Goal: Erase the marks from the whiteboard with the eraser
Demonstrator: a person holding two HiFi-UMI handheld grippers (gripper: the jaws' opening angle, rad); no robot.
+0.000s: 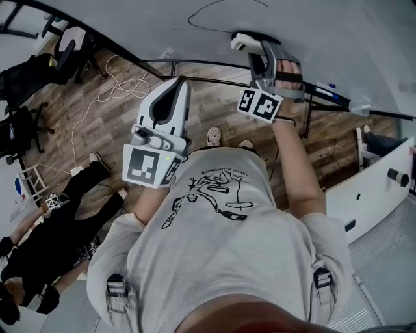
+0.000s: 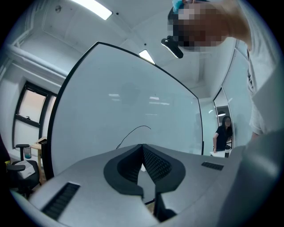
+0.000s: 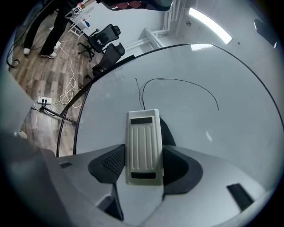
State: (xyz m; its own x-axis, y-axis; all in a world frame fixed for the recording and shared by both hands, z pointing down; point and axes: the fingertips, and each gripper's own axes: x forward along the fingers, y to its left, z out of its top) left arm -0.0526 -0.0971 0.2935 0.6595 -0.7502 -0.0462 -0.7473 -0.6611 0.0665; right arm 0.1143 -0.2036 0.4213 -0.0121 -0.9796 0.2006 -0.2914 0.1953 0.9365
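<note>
The whiteboard stands in front of me, with a thin black curved line drawn on it. In the right gripper view that black line arcs across the whiteboard just beyond the jaws. My right gripper is shut on a white ribbed eraser, which it holds close to the board. The head view shows the right gripper raised at the board with the eraser in it. My left gripper hangs lower and away from the board. Its jaws are shut on nothing.
The board's tray and black stand legs cross the wood floor. White cables trail at left, near office chairs. A person in black is at lower left. A white table stands at right.
</note>
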